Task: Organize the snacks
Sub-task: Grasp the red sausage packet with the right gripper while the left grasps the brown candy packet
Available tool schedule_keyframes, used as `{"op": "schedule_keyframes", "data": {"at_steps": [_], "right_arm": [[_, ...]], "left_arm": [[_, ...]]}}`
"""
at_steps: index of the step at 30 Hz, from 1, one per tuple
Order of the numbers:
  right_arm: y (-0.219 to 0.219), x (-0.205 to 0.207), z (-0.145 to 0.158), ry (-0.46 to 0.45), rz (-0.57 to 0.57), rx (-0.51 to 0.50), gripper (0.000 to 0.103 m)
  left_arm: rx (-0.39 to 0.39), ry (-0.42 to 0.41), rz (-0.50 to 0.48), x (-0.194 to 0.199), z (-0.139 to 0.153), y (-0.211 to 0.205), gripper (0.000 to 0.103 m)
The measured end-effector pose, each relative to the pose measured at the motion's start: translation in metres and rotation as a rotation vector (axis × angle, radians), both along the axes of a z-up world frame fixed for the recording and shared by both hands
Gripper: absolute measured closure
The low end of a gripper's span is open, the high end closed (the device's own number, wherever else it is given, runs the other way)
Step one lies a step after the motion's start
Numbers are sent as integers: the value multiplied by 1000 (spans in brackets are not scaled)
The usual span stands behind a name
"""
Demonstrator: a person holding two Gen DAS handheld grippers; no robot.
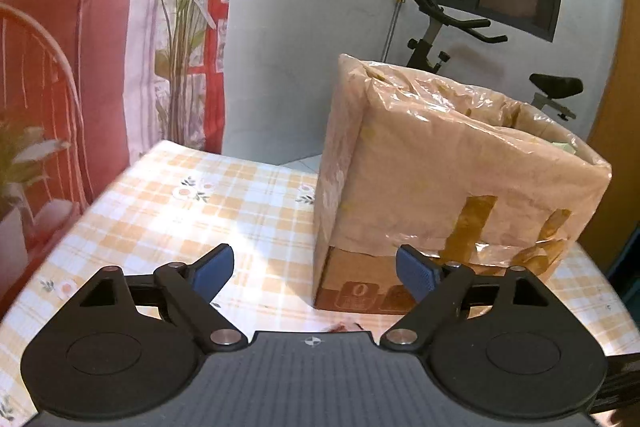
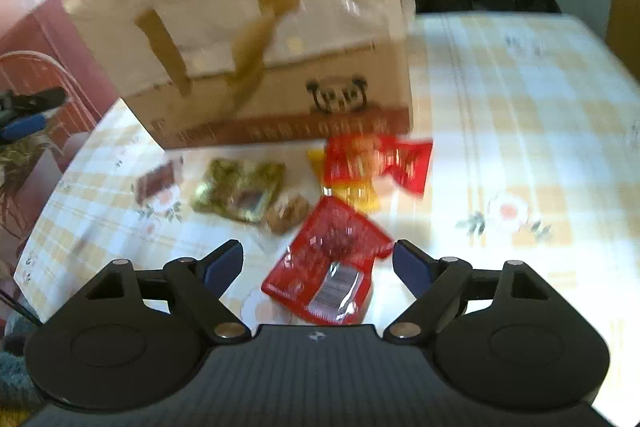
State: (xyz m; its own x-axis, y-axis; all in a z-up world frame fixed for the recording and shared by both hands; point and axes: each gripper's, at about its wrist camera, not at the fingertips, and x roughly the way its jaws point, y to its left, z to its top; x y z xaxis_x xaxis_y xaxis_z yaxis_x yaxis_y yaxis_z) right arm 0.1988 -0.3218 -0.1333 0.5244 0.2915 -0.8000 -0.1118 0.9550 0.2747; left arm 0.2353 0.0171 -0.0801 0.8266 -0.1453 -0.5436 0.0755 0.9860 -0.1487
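Left claw [image 1: 314,277] is spread wide, nothing held; bare checked counter [image 1: 180,211] is seen between its pads. It is aimed at the near lower corner of the plastic-wrapped cardboard box [image 1: 448,163], which stands at 1 o'clock in the left view, open top up. Likely the bin for the snacks, so it is parked upright within reach.

Right claw [image 2: 318,267] is also wide open, gripping nothing. A red snack packet [image 2: 328,267] lies flat on the counter between the pads, not touched as far as can be told; blur noted. Its long axis runs roughly 7 to 1 o'clock, clear window end toward the camera. That axis is skewed to the pad line, so a wrist roll is probably needed before closing.

The other snacks are spread along the box's foot: green packet [image 2: 238,191] at 11 o'clock, red-and-yellow packets [image 2: 372,167] at 12 to 1 o'clock. Laid loose and flat, so each can be picked singly.
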Motion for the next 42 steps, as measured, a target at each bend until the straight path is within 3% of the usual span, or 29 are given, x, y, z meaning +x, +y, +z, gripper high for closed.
{"op": "schedule_keyframes", "data": {"at_steps": [5, 8, 16, 22, 23, 25, 33, 37, 42], "right_arm": [[19, 6, -15, 33, 36, -70, 20], [30, 8, -19, 4, 68, -139, 22], [40, 7, -30, -101, 149, -265, 35], [31, 6, -27, -130, 139, -229, 47], [28, 5, -26, -135, 126, -218, 54], [24, 3, -21, -152, 107, -205, 60], [15, 2, -22, -154, 76, -168, 60], [13, 2, -24, -157, 70, -165, 60], [10, 1, -25, -149, 55, -144, 60]], "left_arm": [[1, 19, 13, -5, -5, -2, 11], [12, 22, 53, -7, -8, -1, 11], [55, 24, 19, -5, -25, -5, 16], [35, 84, -39, 1, -39, -6, 36], [43, 95, -48, 1, -42, -7, 38], [65, 117, -67, 3, -49, -10, 39], [67, 196, -145, 19, -71, -14, 39], [136, 188, -184, 36, -82, -24, 39], [68, 260, -261, 57, -101, -22, 39]]}}
